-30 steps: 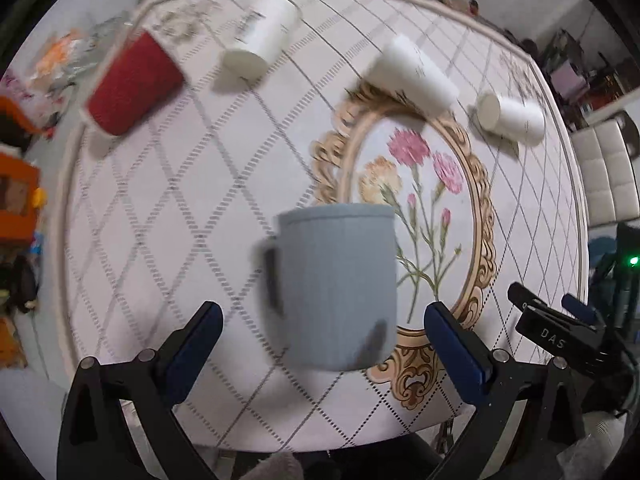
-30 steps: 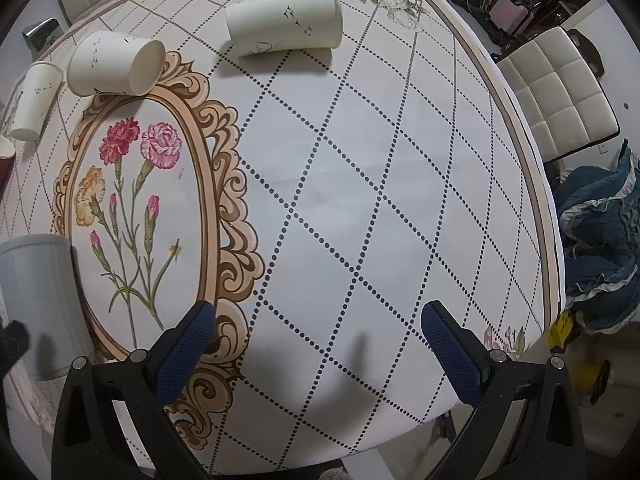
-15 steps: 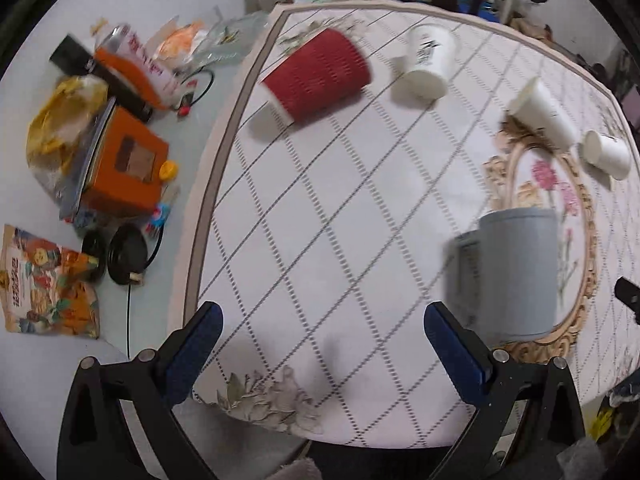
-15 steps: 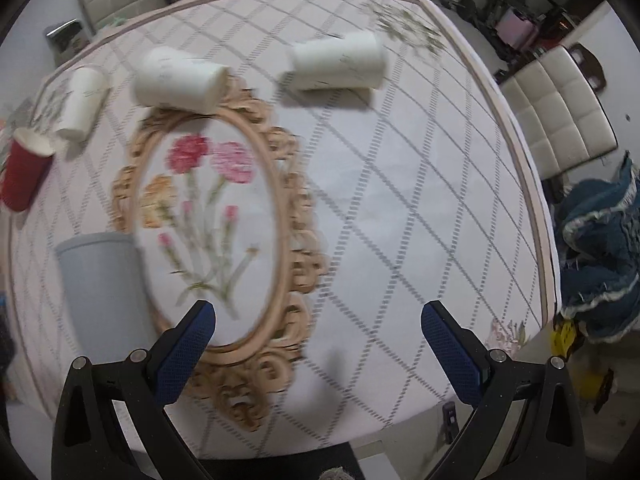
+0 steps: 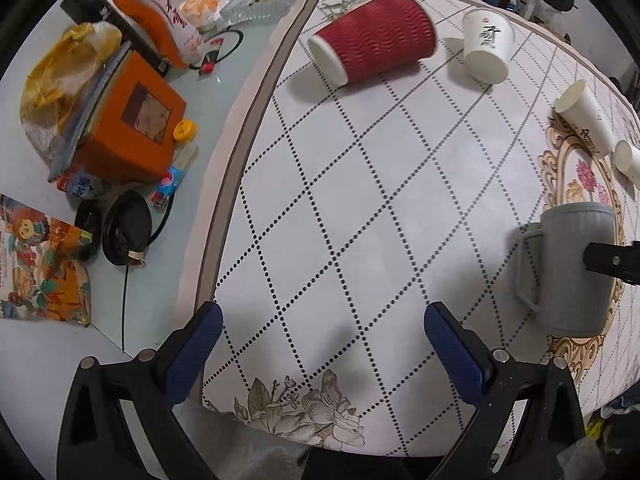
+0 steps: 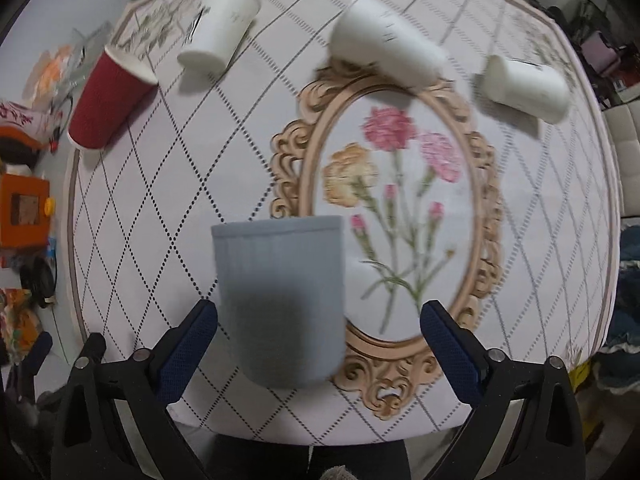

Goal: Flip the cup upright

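Note:
A grey ribbed mug (image 6: 282, 300) stands upside down on the patterned tablecloth (image 6: 540, 240), between and just beyond my right gripper's fingers; it also shows at the right in the left wrist view (image 5: 572, 268), handle to the left. My right gripper (image 6: 318, 332) is open and empty. My left gripper (image 5: 320, 340) is open and empty over the cloth's left front part. A red ribbed paper cup (image 5: 370, 42) lies on its side at the far left, also in the right wrist view (image 6: 108, 104). Three white paper cups (image 6: 220, 32) (image 6: 390, 46) (image 6: 524, 88) lie tipped at the back.
Left of the cloth, the bare table holds an orange box (image 5: 128, 120), a yellow bag (image 5: 60, 80), a black round gadget with a cord (image 5: 126, 232) and snack packets (image 5: 40, 272). White chairs (image 6: 628, 168) stand to the right. The front table edge is close under both grippers.
My left gripper has swung left, from facing the grey mug to the cloth's left edge. My right gripper has swung left, bringing the mug between its fingers.

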